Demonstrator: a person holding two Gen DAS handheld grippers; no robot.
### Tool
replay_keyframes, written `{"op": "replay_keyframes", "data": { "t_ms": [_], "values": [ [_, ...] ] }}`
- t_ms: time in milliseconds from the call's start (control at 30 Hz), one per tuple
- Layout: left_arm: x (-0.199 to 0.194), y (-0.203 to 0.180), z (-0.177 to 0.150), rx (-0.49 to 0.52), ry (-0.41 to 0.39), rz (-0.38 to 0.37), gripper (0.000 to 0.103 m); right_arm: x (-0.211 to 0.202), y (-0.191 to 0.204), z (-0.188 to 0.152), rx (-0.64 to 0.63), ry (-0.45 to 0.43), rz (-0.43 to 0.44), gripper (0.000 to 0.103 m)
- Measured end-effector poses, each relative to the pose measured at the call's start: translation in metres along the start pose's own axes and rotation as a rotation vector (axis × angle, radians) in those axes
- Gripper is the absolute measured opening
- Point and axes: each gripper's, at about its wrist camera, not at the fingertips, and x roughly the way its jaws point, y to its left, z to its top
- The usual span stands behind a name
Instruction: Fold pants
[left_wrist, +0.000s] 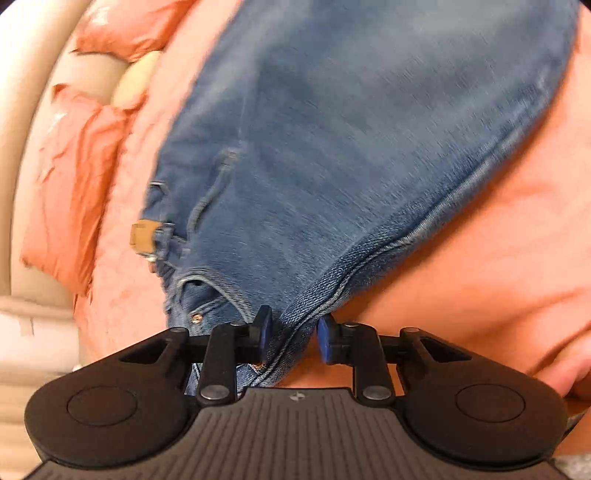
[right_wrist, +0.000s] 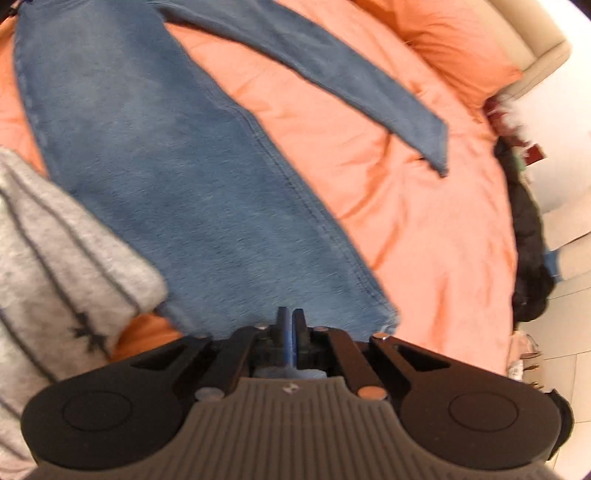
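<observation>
Blue jeans (left_wrist: 332, 147) lie spread on an orange bedspread (left_wrist: 480, 258). In the left wrist view my left gripper (left_wrist: 293, 339) has its jaws partly closed around a bunched side seam of the jeans near the waistband, with a tan label (left_wrist: 142, 236) to the left. In the right wrist view my right gripper (right_wrist: 290, 332) is shut on the hem end of the near leg (right_wrist: 184, 184). The other leg (right_wrist: 332, 66) stretches away to the right and lies flat.
Orange pillows (left_wrist: 74, 184) and a beige headboard (left_wrist: 22, 110) lie at the left in the left wrist view. A grey striped knit sleeve (right_wrist: 55, 258) is at the left in the right wrist view. Dark clothing (right_wrist: 528, 251) hangs off the bed's right edge above a white tiled floor.
</observation>
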Motion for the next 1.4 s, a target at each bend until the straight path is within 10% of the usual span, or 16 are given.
{"op": "replay_keyframes", "data": {
  "t_ms": [100, 733, 1067, 1400],
  "values": [
    [-0.009, 0.016, 0.009, -0.089, -0.033, 0.025, 0.027, 0.003, 0.013, -0.004, -0.074, 0.023, 0.060, 0.034],
    [-0.022, 0.027, 0.024, -0.253, 0.024, 0.058, 0.028, 0.052, 0.042, -0.022, -0.356, 0.042, 0.036, 0.040],
    [-0.020, 0.028, 0.027, -0.249, 0.048, 0.052, 0.028, 0.044, 0.039, -0.021, -0.352, -0.040, 0.023, 0.006],
    [-0.019, 0.036, 0.025, -0.312, 0.050, 0.054, 0.027, -0.016, 0.000, 0.004, -0.329, -0.194, -0.138, 0.001]
  ]
}}
